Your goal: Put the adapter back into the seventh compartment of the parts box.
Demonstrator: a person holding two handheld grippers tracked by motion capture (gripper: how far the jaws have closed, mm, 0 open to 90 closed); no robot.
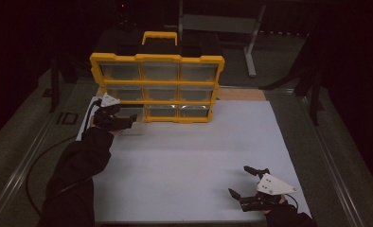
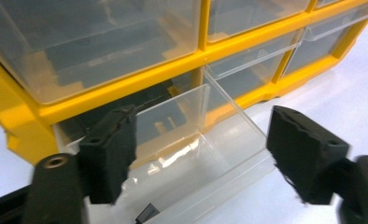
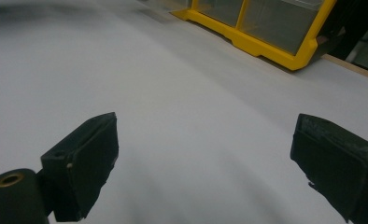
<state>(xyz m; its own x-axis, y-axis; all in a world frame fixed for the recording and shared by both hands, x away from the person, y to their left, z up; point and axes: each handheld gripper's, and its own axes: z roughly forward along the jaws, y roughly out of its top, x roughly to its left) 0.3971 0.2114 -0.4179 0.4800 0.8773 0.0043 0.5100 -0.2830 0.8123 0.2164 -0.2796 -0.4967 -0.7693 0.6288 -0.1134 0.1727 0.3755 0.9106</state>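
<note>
The left tool (image 2: 198, 154) stands with its jaws spread wide around the clear drawer (image 2: 196, 158), one pad on either side and neither pressing on it, so the drawer is let go rather than gripped. That drawer is the bottom-left one of the yellow organizer (image 1: 157, 83), and it sits pulled partway out of its slot toward the near side, its front resting low over the desk (image 1: 189, 156). To my eye the pulling-out looks done, or nearly so; what is left seems to be either lifting the drawer clear or putting something into it, and I cannot tell which. A small dark thing lies at the drawer's near edge, too cut off to name. The right tool (image 1: 244, 182) waits well apart at the near right of the desk, jaws wide open over bare white surface, holding nothing. Counting: two tools, one organizer with a yellow handle on top, standing upright at the far left-centre, and nine clear drawers in three rows of three, eight pushed in and one drawn out.
</note>
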